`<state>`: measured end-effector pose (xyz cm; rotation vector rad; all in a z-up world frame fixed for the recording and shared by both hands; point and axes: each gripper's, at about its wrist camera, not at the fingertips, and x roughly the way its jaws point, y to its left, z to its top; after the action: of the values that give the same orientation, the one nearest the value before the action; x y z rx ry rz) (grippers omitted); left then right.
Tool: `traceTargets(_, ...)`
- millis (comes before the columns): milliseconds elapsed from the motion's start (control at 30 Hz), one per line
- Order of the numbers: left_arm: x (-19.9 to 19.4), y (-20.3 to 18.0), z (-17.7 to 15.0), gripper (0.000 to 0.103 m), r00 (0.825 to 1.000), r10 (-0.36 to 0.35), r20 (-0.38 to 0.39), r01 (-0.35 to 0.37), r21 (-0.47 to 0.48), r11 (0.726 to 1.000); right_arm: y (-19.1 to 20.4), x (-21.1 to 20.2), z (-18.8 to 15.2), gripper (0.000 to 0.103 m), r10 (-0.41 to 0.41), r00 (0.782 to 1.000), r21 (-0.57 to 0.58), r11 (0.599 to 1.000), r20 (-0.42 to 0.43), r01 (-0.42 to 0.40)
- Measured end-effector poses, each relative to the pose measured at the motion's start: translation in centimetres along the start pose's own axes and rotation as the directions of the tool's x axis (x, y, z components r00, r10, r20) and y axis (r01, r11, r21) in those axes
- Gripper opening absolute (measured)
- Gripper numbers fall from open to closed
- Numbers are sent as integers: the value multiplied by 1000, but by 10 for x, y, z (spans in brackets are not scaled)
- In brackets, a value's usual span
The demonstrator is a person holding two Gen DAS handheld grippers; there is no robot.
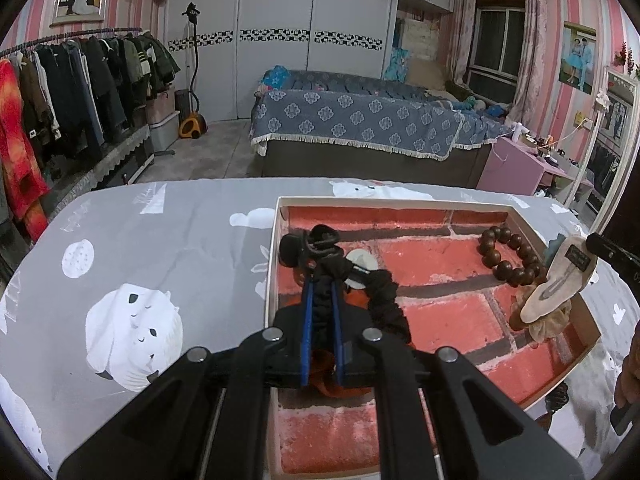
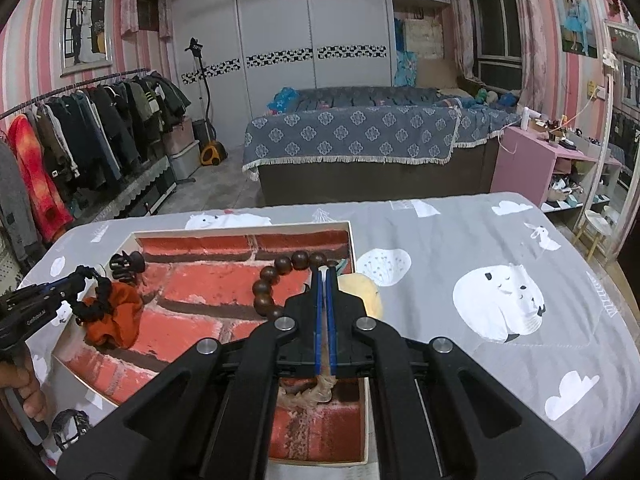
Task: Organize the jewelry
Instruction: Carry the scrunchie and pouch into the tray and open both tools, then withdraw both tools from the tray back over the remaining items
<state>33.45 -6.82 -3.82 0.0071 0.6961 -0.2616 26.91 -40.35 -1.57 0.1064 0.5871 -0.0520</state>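
A: Starting at the left, what is the left gripper (image 1: 320, 276) doing?

B: Its blue fingers (image 1: 307, 320) are drawn narrow around a black braided scrunchie (image 1: 384, 296), held over the 9 o'clock side of the brick-lined box (image 1: 276, 248). A black claw clip (image 1: 308, 246) lies at the box's 10 o'clock corner, and an orange scrunchie (image 2: 116, 312) lies under the black one.

A: And toward the right?

B: A dark wooden bead bracelet (image 1: 508, 256) rests on the lining at about 2 o'clock. The right gripper (image 2: 325, 276) has its fingers (image 2: 318, 312) almost together on a beige hair clip (image 1: 560, 284), which hangs above the box's 3 o'clock rim. A frilly beige scrunchie (image 1: 548, 326) shows below it; I cannot tell whether it is gripped too.

A: So which step is this?

B: I judge it the placing step: both pieces are carried over the box on the grey bench (image 2: 460, 240), neither yet let go.

A: What does the next move call for?

B: Probably lowering each piece onto a bare patch of lining, then opening the fingers. The black scrunchie should land clear of the claw clip, the hair clip clear of the beads.
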Motion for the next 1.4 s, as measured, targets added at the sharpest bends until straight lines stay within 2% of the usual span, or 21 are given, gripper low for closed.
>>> traceTargets(267, 11, 4, -5, 12, 999, 10, -33, -11, -3, 1000, -5, 9, -5, 4, -13, 1000, 17, 1000, -28, 14)
traceTargets(433, 13, 2, -6, 15, 999, 9, -52, -9, 7, 1000, -8, 8, -8, 9, -21, 999, 25, 999, -32, 21)
traceTargets(467, 13, 3, -6, 21, 998, 10, -55, -9, 8, 1000, -8, 8, -8, 10, -20, 999, 25, 999, -34, 21)
traceTargets(500, 13, 3, -6, 32, 998, 10, -57, -10, 7, 1000, -8, 7, -9, 11, -22, 999, 21, 1000, -36, 23)
traceTargets(533, 12, 4, -6, 37, 998, 11, -57, -11, 3, 1000, -8, 7, -9, 12, -22, 999, 20, 1000, -37, 23)
traceTargets(567, 11, 4, -7, 46, 998, 14, -55, -14, -1, 1000, -8, 6, -8, 19, -23, 999, 23, 999, -36, 24)
traceTargets(600, 10, 4, -7, 51, 999, 16, -52, -16, -4, 1000, -8, 5, -8, 33, -24, 999, 25, 999, -34, 25)
traceTargets(667, 5, 6, -7, 53, 999, 20, -50, -20, -4, 1000, -9, 1, -7, 48, -26, 999, 36, 999, -20, 27)
traceTargets(700, 3, 7, -6, 54, 999, 25, -47, -25, -5, 1000, -10, -3, -6, 48, -24, 1000, 42, 999, -14, 24)
traceTargets(833, -15, 10, -3, 55, 999, 43, -22, -43, 0, 999, -11, -16, -4, 48, -20, 1000, 45, 999, 0, 20)
traceTargets(900, -31, 13, -3, 55, 999, 54, -4, -54, 10, 999, -11, -27, -3, 52, -19, 1000, 45, 999, 13, 19)
traceTargets(1033, -64, 24, -10, 55, 997, 71, 21, -71, 0, 997, -15, -53, -5, 54, -15, 999, 45, 999, 35, 14)
traceTargets(1200, -112, 40, -40, 57, 995, 91, 39, -89, -46, 995, -24, -95, -21, 54, -46, 996, 69, 997, 74, 41)
traceTargets(1400, -162, 45, -86, 58, 993, 101, 60, -95, -87, 992, -36, -154, -70, 55, -72, 995, 117, 991, 74, 63)
